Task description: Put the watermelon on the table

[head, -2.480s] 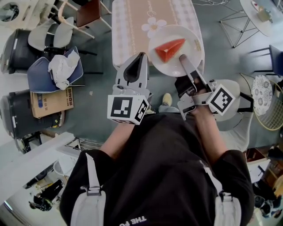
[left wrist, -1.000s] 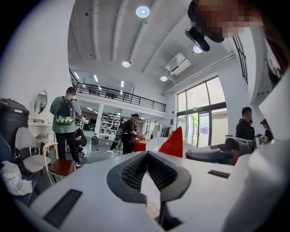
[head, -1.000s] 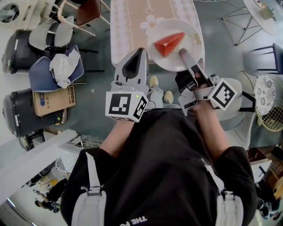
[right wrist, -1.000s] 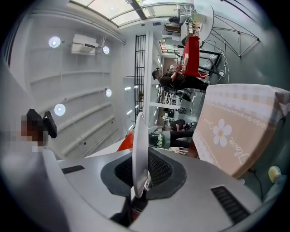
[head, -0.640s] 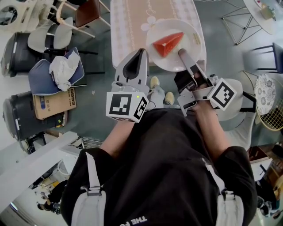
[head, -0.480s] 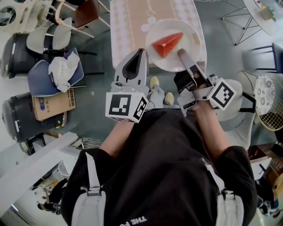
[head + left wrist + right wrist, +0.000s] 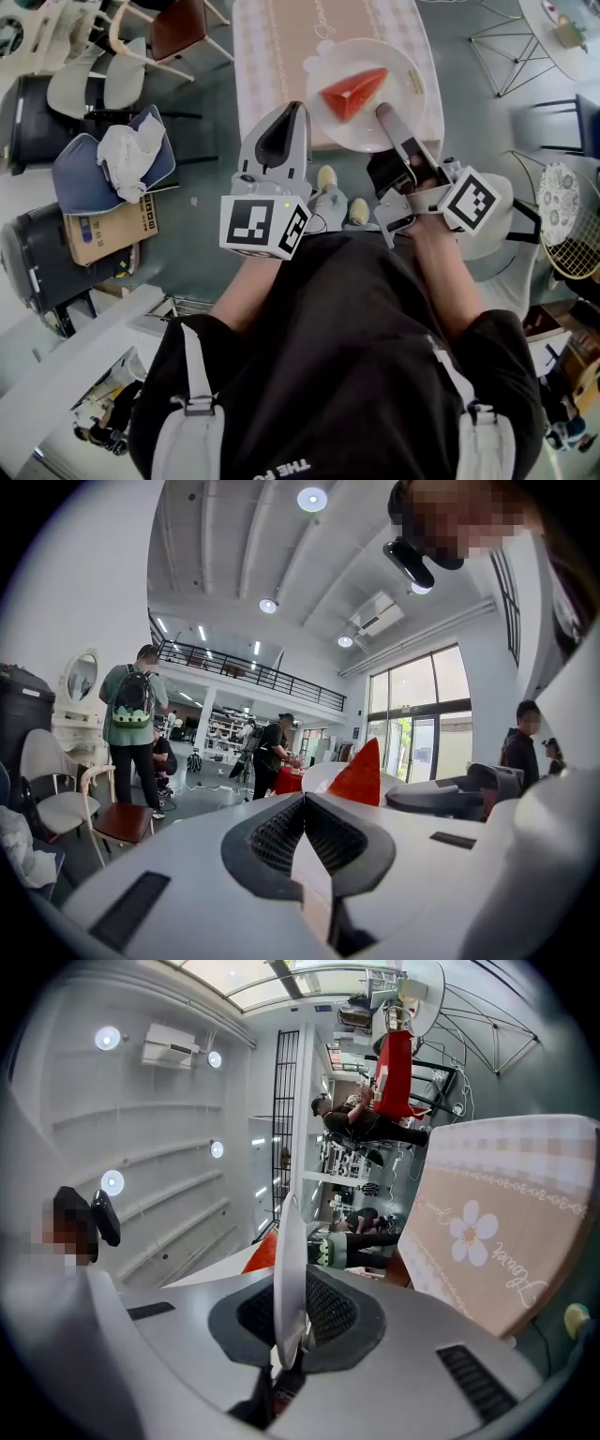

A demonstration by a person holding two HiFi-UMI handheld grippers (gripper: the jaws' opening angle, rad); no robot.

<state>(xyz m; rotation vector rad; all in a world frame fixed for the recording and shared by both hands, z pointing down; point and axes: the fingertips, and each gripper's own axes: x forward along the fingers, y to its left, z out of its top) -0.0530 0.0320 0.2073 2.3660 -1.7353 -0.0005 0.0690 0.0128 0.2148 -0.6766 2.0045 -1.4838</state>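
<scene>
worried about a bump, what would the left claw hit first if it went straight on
Probably the tablecloth, just left of the plate; depth is unclear, so it may pass above.

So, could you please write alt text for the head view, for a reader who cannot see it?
Seen from above, a person's right gripper is shut on the rim of a white plate carrying a red watermelon wedge, at the near end of a cloth-covered table. The left gripper, shut and empty, is beside the plate.
</scene>
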